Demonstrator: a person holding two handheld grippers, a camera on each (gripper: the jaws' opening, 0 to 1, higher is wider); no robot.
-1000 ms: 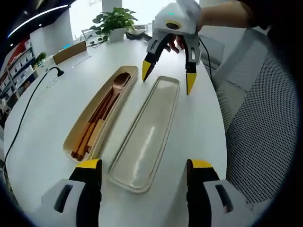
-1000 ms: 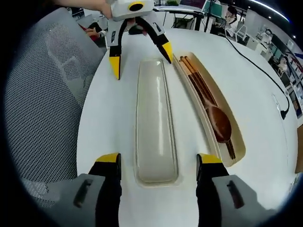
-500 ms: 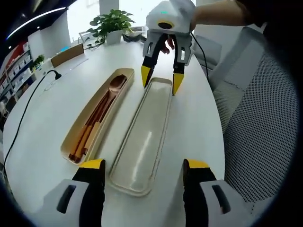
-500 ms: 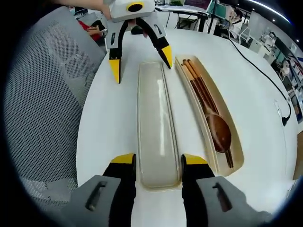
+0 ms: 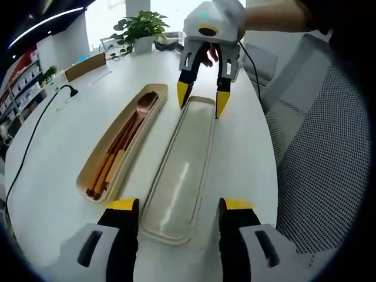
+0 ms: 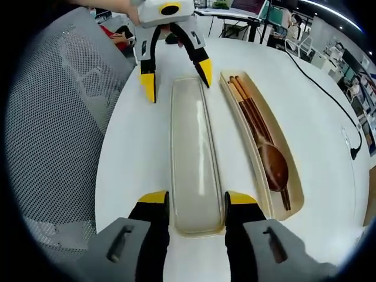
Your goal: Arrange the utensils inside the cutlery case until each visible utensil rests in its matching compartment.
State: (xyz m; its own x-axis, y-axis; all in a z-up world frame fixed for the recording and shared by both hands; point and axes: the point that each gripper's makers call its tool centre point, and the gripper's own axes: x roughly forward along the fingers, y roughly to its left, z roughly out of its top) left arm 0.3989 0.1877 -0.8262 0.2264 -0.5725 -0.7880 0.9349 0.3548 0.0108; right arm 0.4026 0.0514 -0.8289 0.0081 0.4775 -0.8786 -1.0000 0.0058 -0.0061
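A beige cutlery case base (image 5: 104, 141) (image 6: 267, 120) lies open on the white table. It holds a wooden spoon (image 5: 147, 101) (image 6: 273, 164) and brown chopsticks (image 5: 114, 153) (image 6: 244, 103) side by side. The long beige lid (image 5: 176, 170) (image 6: 191, 147) lies parallel beside the base. My right gripper (image 6: 197, 200) (image 5: 202, 100) is shut on one end of the lid. At the lid's other end, my left gripper (image 5: 179, 205) (image 6: 176, 79) straddles it, open, with a gap still showing beside one jaw.
A grey mesh chair (image 5: 329, 164) (image 6: 59, 129) stands close to the table edge beside the lid. A black cable (image 5: 35, 129) (image 6: 320, 76) runs across the table beyond the case. A potted plant (image 5: 141, 26) stands at the far end.
My right gripper closed onto its end of the lid and has held there since. The left gripper's jaws have narrowed around the other end.
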